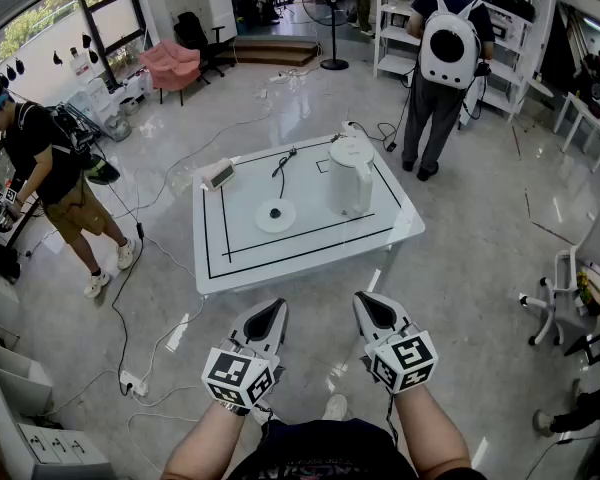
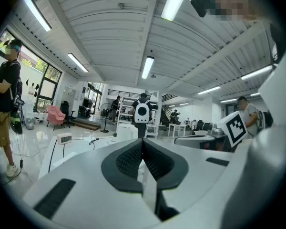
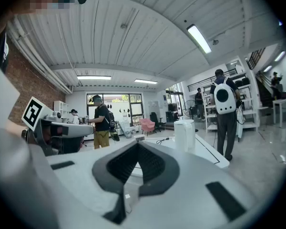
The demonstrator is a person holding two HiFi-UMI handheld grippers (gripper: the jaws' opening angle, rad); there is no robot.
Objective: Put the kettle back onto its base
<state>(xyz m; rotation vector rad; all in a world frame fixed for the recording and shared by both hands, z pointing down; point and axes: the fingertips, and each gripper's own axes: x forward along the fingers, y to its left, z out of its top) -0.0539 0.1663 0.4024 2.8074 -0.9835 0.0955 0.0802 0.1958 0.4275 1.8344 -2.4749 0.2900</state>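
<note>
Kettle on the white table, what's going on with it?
A person holds a gripper in each hand. The left gripper and right gripper are both shut and empty, and both are short of the table. The kettle stands on the table, to the right of its round base and not on it. Nothing touches the kettle yet.

The kettle (image 1: 350, 176) stands on the surface (image 1: 310, 253), toward its far right. The base (image 1: 276, 215) lies left of it, nearer the middle, apart. A small display box (image 1: 220, 175) sits at the far left edge. The left tongs (image 1: 271, 310) and right tongs (image 1: 368, 303) hang side by side before the near edge.
</note>
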